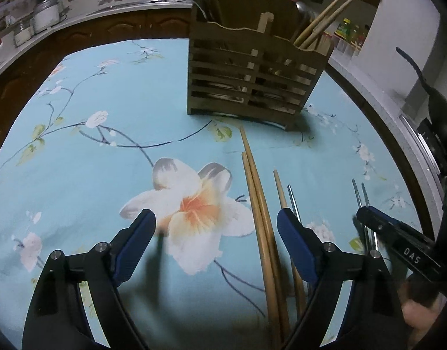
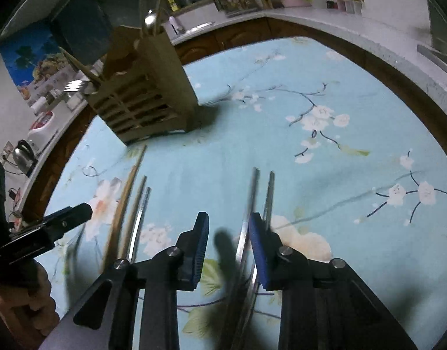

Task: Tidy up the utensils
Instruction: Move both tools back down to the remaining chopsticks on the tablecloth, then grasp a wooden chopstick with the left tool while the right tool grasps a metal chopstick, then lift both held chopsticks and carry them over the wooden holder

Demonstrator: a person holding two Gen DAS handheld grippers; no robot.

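Observation:
A slatted wooden utensil holder [image 1: 249,81] stands at the far side of the floral cloth, with chopsticks and utensils in it; it also shows in the right wrist view [image 2: 147,99]. Wooden chopsticks [image 1: 258,204] lie on the cloth in front of it, between my left gripper's fingers near the right one. My left gripper [image 1: 216,221] is open and empty. A pair of metal chopsticks [image 2: 252,204] lies between the fingers of my right gripper [image 2: 229,224], which is open just above them. A single metal chopstick [image 2: 140,218] lies beside the wooden ones [image 2: 124,201].
The light blue floral tablecloth [image 1: 106,145] covers a round table. A kitchen counter with jars [image 1: 45,17] curves behind it. The right gripper's body [image 1: 398,239] sits at the right of the left wrist view.

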